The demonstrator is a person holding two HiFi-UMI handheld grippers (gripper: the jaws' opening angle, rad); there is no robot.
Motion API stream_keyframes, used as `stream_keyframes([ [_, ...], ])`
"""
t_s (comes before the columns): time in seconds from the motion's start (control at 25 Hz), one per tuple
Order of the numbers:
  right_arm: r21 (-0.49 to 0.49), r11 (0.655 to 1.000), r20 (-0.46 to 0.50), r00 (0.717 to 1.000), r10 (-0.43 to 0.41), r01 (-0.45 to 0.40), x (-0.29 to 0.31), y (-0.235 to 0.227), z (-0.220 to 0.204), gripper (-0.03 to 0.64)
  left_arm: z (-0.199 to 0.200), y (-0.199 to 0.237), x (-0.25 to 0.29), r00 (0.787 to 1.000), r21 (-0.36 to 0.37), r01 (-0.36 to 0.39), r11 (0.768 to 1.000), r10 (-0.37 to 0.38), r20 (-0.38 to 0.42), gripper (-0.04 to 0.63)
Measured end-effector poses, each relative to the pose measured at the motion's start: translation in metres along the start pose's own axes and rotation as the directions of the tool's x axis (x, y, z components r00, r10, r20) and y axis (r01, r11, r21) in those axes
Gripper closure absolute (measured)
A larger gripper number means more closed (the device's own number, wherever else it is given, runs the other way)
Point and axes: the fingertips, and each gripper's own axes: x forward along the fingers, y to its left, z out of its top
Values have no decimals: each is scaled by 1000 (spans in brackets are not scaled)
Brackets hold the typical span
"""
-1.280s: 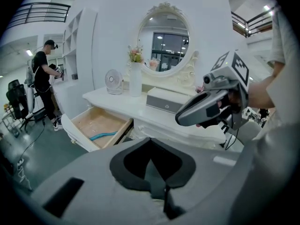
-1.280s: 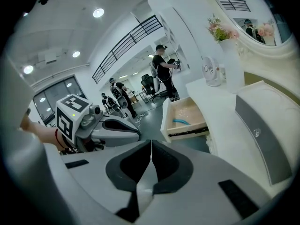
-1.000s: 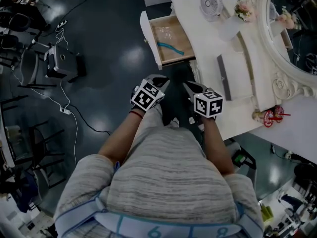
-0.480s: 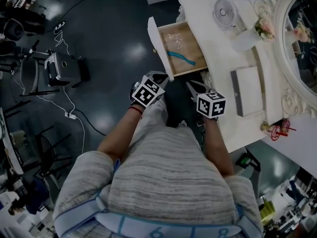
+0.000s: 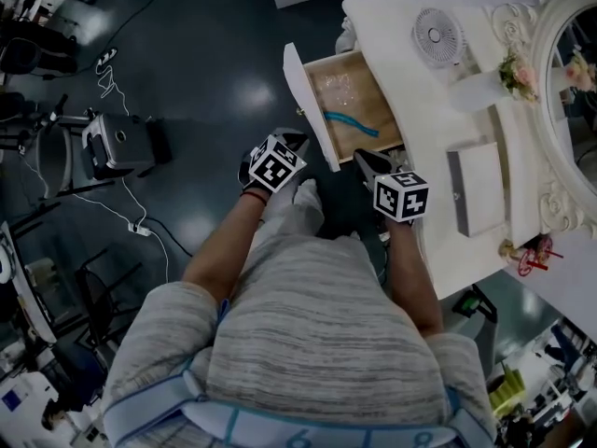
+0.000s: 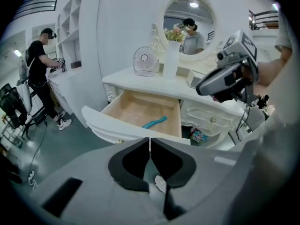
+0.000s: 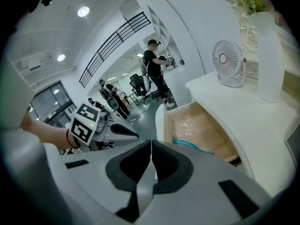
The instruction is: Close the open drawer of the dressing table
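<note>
The dressing table's drawer point(image 5: 359, 110) stands pulled out, with its white front panel point(image 5: 308, 101) toward the dark floor. A blue object point(image 5: 351, 122) lies on its wooden bottom. My left gripper point(image 5: 295, 140) is shut and empty, just short of the front panel's near end. My right gripper point(image 5: 366, 160) is also shut and empty, at the drawer's near side below the tabletop edge. In the left gripper view the shut gripper point(image 6: 150, 142) points at the front panel point(image 6: 117, 125). In the right gripper view the shut gripper point(image 7: 151, 144) faces the drawer point(image 7: 197, 125) from its side.
On the white tabletop point(image 5: 420, 101) stand a small fan point(image 5: 437, 35), a vase with flowers point(image 5: 485, 87) and a grey box point(image 5: 476, 189); an oval mirror point(image 5: 578, 73) rises behind. A black device point(image 5: 117, 143) and cables lie on the floor at left. People stand far off.
Both grippers have moved forward toward the drawer, still shut. The left one now sits close to the front panel, the right one beside the drawer's near side.
</note>
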Motion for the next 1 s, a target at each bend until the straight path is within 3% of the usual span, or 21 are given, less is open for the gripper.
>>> stream_keyframes([
  [0.4, 44, 999, -22, 999, -29, 30, 23, -16, 1, 605, -19, 39, 36, 994, 37, 36, 999, -32, -104, 578],
  [0.88, 49, 998, -37, 999, -38, 40, 40, -29, 10, 604, -29, 66, 63, 985, 46, 41, 998, -33, -168, 575],
  [1.0, 55, 997, -40, 998, -43, 45, 43, -30, 10, 604, -33, 73, 68, 982, 53, 43, 998, -32, -185, 533],
])
